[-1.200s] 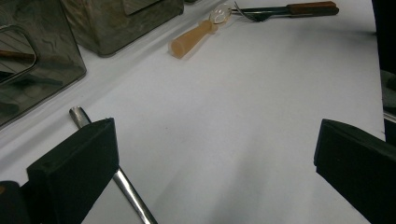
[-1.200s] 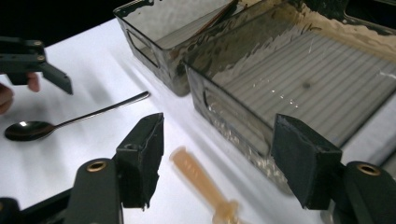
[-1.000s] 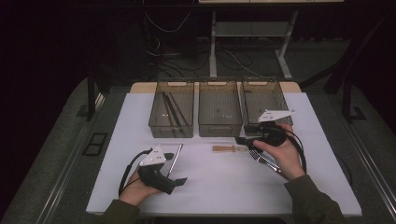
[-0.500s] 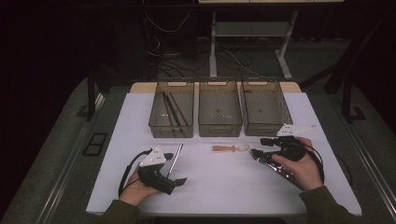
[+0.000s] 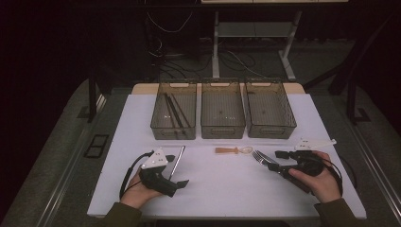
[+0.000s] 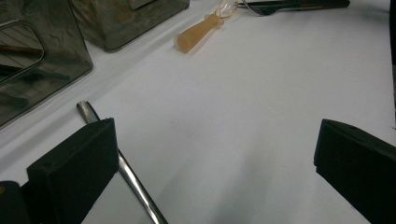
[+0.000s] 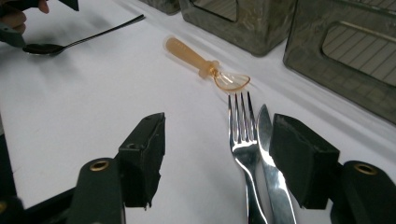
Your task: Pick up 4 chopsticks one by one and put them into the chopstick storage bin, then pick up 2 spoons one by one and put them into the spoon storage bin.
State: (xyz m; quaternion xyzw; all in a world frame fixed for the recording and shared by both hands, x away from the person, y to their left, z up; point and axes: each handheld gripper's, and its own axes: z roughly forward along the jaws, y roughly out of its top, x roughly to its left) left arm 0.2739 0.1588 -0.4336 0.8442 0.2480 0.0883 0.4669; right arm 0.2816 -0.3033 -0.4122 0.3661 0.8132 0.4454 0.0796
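A steel fork [image 7: 240,149] and a knife [image 7: 271,163] lie side by side on the white table, between the jaws of my right gripper [image 7: 222,158], which is open and not clamped on them. In the high view the right gripper [image 5: 275,161] is at the front right, with the fork [image 5: 259,156] poking out to its left. An orange plastic spoon [image 5: 231,150] lies mid-table. My left gripper [image 5: 176,170] rests open at the front left, beside a metal spoon [image 5: 178,160]. The metal spoon's handle [image 6: 121,168] passes by the inner side of the left jaw.
Three smoky clear bins [image 5: 223,124] stand in a row at the back. The left bin [image 5: 163,127] holds dark sticks. The white mat [image 5: 227,194] ends near the front edge, with dark floor and cables beyond.
My right hand and gripper have drawn to the right and toward the front edge. The left gripper, orange spoon and metal spoon have stayed in place.
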